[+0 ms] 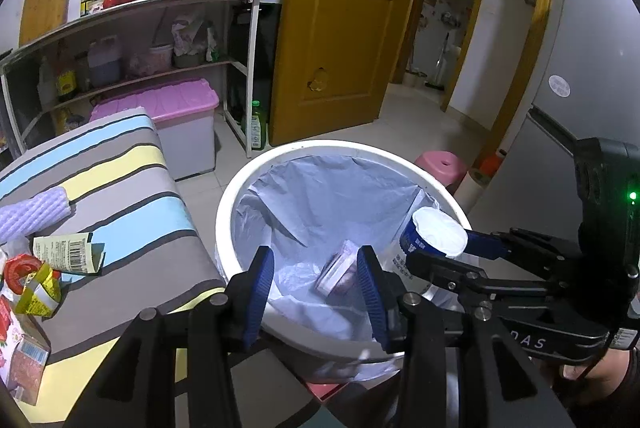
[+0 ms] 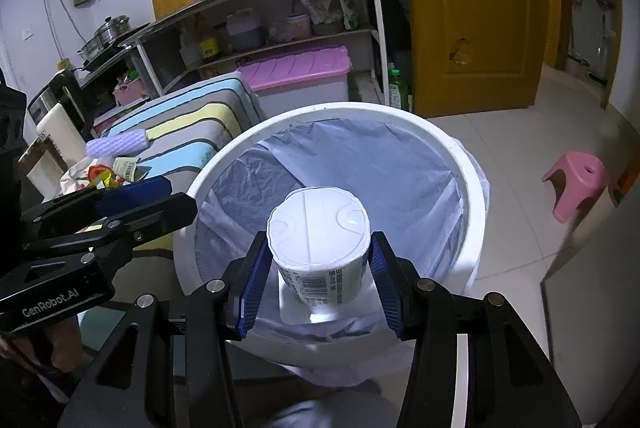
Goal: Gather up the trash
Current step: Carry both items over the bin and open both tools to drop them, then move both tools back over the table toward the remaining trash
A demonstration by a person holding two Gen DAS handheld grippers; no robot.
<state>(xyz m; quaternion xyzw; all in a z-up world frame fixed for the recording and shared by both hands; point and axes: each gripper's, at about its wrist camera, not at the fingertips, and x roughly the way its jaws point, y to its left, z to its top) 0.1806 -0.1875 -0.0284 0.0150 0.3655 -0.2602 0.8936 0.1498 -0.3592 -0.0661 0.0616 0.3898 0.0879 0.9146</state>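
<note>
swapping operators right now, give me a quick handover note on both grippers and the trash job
Left gripper: open, empty, over the white round bin with the plastic liner.
Right gripper: holds a white foil-lidded paper cup over the bin mouth.
Done: one small clear-wrapped packet lies in the liner.
Left: drop the cup, then clear the wrappers and purple foam sleeve on the striped cushion.
</note>
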